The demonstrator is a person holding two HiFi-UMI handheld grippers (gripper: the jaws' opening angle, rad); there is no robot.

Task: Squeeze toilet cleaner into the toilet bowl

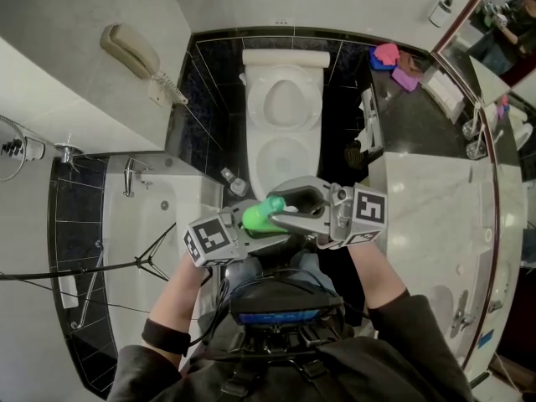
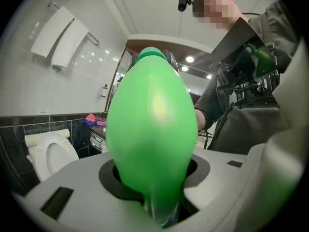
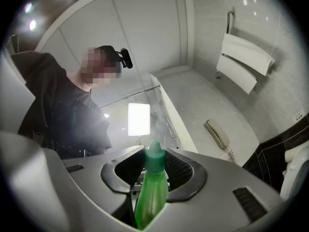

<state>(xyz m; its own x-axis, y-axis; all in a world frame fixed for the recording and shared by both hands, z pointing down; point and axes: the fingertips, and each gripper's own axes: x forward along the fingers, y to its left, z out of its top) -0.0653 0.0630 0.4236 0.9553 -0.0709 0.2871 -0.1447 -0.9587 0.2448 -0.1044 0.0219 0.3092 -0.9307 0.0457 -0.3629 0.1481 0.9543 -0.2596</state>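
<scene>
A green squeeze bottle of toilet cleaner is held at chest height between both grippers, tilted, its cap toward the toilet. My left gripper is shut on the bottle's fat body, which fills the left gripper view. My right gripper is closed around the narrow cap end, with the dark pads on either side of the cap. The toilet stands ahead on the dark tiled floor with its lid up and its seat down. It also shows low at the left as the toilet in the left gripper view.
A bathtub lies to the left and a marble vanity counter to the right. A wall phone hangs at upper left. A small bottle stands on the floor by the tub. Pink and purple items lie beyond the toilet.
</scene>
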